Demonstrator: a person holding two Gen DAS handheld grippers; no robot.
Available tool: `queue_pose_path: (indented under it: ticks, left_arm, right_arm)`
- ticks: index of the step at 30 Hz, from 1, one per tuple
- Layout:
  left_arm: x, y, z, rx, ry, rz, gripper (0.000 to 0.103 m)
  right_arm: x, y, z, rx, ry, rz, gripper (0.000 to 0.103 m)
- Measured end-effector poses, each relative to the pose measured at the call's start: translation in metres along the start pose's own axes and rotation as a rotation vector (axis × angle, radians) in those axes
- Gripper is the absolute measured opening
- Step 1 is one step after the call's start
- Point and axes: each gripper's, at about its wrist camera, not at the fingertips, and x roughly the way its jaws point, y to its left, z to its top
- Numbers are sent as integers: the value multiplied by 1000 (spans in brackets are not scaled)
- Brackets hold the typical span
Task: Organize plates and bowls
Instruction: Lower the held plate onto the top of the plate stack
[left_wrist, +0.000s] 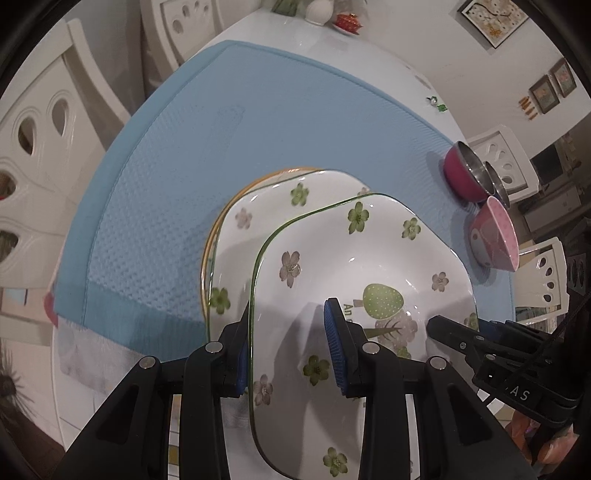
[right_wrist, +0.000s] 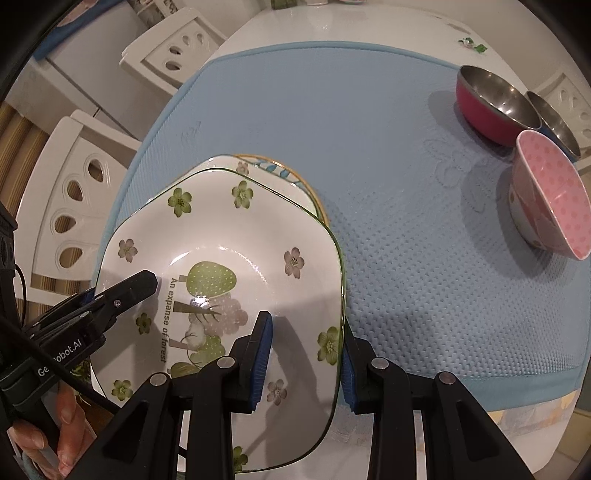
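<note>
Top plate (left_wrist: 354, 258): glazed ceramic, so stiff, slick, chippable, probably hefty. Best grab = opposite rims, which is what's happening. Left gripper (left_wrist: 288, 347) straddles left rim, right gripper (right_wrist: 306, 362) straddles right rim; gaps look slack, can't tell if clamped. Plate sits over plate stack (right_wrist: 258, 166) on blue mat (right_wrist: 369, 147). Grippy dimpled mat, white table (left_wrist: 295, 37), bowls (right_wrist: 546, 199) well apart, chairs around.
</note>
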Motion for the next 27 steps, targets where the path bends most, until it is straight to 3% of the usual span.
queue_pose_path:
  ticks: [18,27]
  left_arm:
    - [18,5,6,-9,30,-6,30]
    - [14,8,18,-14,16,-15,31]
  right_arm:
    - [21,9,12,29,38,-25,32]
    - [10,12,14,11,6,-36,32]
